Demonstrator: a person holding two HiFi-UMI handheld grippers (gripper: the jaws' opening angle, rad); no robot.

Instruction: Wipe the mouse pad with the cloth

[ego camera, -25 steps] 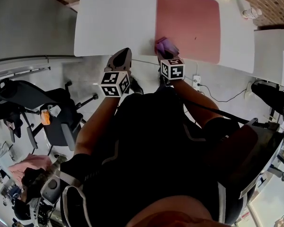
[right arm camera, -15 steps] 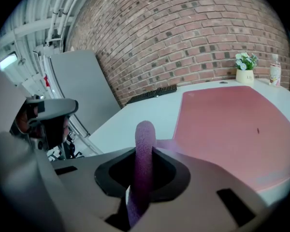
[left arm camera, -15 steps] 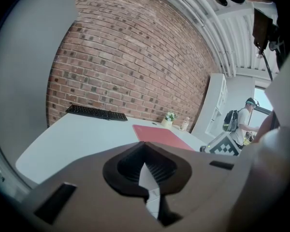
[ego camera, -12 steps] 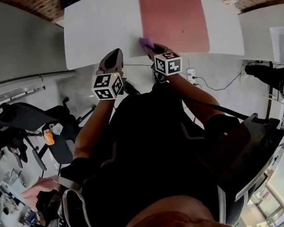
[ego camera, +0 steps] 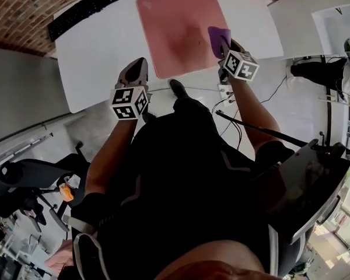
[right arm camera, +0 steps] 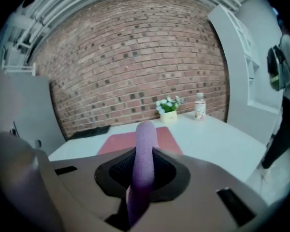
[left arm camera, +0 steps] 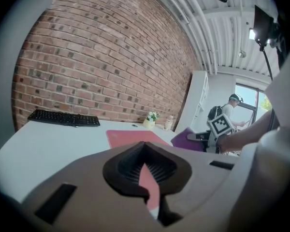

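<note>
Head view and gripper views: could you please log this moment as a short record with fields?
Right gripper: shut on purple cloth
Cloth position: at mouse pad's right edge
Left gripper: jaws nearly together, empty
Mouse pad: pink, flat on white table
Also there: black keyboard, left of pad

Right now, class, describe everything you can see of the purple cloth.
The cloth is purple, soft-looking fabric, folded into a thick strip. The right gripper is shut on it, so the cloth sticks out beyond the jaws. In the head view it sits over the right edge of the pink mouse pad. Whether it presses on the pad cannot be told.
</note>
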